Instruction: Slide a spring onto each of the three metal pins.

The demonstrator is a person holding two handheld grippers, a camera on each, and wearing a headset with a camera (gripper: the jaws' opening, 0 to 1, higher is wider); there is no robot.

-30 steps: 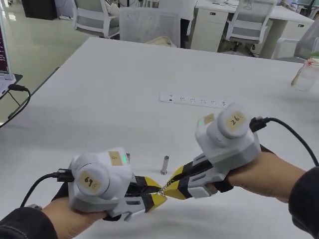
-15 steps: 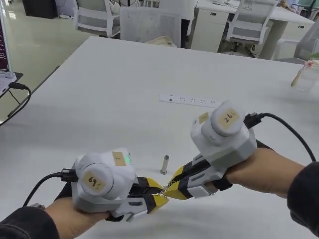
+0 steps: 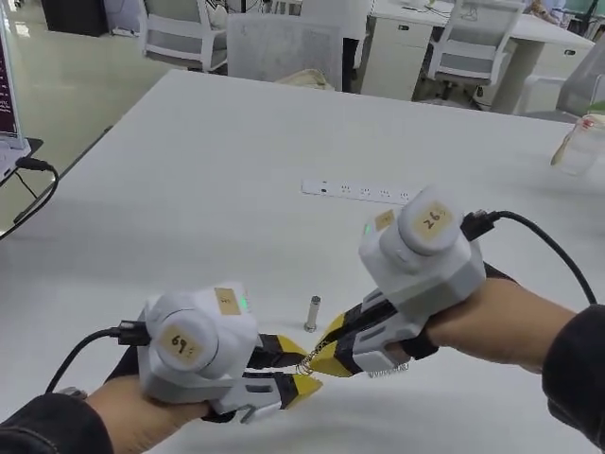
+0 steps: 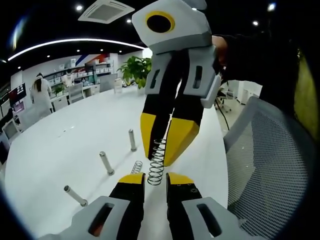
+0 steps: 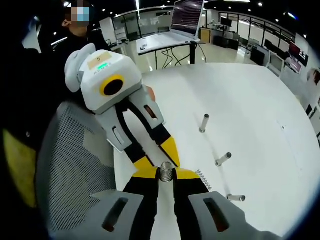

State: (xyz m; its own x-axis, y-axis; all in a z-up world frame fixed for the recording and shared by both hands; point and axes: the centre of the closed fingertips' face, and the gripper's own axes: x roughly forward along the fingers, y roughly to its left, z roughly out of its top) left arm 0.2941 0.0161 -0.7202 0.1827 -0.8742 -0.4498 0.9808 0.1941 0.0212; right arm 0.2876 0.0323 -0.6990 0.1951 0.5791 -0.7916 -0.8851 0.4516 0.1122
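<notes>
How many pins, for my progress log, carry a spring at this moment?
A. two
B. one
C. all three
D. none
D: in the left gripper view the far pin, middle pin and near pin all stand bare, and the spring is held off the table between the left gripper and the right gripper.

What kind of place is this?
Most likely an open-plan office: a large white table with a power strip, swivel office chairs at desks behind it, and a potted plant.
</notes>
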